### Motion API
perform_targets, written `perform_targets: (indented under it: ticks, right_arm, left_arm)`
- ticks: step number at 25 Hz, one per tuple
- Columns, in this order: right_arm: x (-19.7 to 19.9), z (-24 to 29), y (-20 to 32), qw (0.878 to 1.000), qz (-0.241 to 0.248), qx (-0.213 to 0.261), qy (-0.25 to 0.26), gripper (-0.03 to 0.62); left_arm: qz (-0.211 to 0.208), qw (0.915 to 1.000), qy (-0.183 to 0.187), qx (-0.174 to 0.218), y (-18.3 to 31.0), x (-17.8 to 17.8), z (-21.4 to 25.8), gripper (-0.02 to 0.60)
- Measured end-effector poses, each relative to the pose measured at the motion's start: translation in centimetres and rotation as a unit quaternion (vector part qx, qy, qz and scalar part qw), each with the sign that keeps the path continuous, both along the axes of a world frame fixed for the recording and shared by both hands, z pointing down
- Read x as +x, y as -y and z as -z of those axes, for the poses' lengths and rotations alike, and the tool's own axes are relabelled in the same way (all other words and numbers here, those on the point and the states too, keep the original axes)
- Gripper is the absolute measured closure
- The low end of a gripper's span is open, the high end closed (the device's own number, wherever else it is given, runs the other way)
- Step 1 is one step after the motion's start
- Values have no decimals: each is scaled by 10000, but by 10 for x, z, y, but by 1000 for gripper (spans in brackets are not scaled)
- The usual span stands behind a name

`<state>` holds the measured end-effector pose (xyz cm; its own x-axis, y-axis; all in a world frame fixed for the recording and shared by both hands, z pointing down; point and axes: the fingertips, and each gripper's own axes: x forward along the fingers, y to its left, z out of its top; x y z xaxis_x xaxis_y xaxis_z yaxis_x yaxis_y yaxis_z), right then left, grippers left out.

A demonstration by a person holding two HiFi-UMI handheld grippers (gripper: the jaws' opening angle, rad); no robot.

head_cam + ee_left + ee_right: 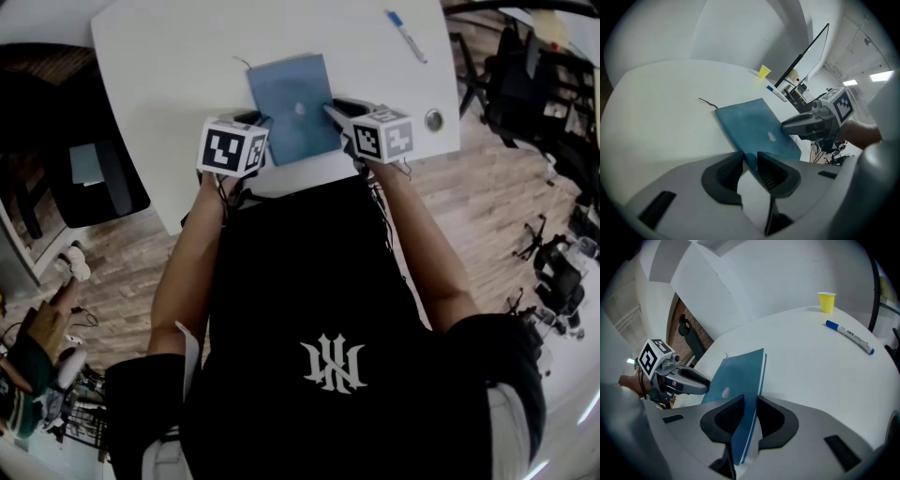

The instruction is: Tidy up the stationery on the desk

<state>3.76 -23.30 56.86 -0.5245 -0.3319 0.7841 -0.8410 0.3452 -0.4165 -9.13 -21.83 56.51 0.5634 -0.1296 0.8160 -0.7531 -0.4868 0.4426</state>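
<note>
step, as i judge it: notebook carried or squared up by both tools together, part of tidying the table
left tool (749, 161): jaws narrow, clamped on the near left corner of the notebook (292, 103); it points steeply down and away from the person
right tool (750, 401): jaws narrow, clamped on the near right corner of the same notebook, the blue cover standing edge-on between its pads
tools to each other: side by side at the near table (169, 56) edge, apart by the notebook's width, each tip aimed inward at the cover
notebook, place: blue and closed, at the near edge of the white table, right in front of the person; its near edge looks lifted, and whether the far edge touches the table i cannot tell
notebook, long axis: runs away from the person, far end leaning a little to the left
key relation: the notebook lies straight ahead of both tools and neither is nearer, so any shift likely needs both hands moving as one or the cover will twist
strand (707, 101): thin dark thread trailing on the table from the notebook's far left corner
hole (433, 119): round fitting in the table, just right of the right tool
pen (406, 36): blue-capped, well beyond the notebook to the far right, nearer the right tool
cup (827, 302): small, yellow, upright, beyond the pen
</note>
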Motion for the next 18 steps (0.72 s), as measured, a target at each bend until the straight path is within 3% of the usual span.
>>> perform_targets:
  ticks: [6, 11, 18]
  right_arm:
    - [5, 21, 20, 9987, 278, 383, 179, 491]
    - [29, 61, 58, 9926, 304, 1080, 473, 491]
    - [96, 98, 113, 9840, 380, 1697, 398, 489]
  left_arm:
    - [258, 9993, 80, 256, 13, -11, 12, 498]
    - [582, 9954, -29, 757, 48, -14, 47, 572]
    - [927, 9867, -640, 1174, 89, 42, 88, 580]
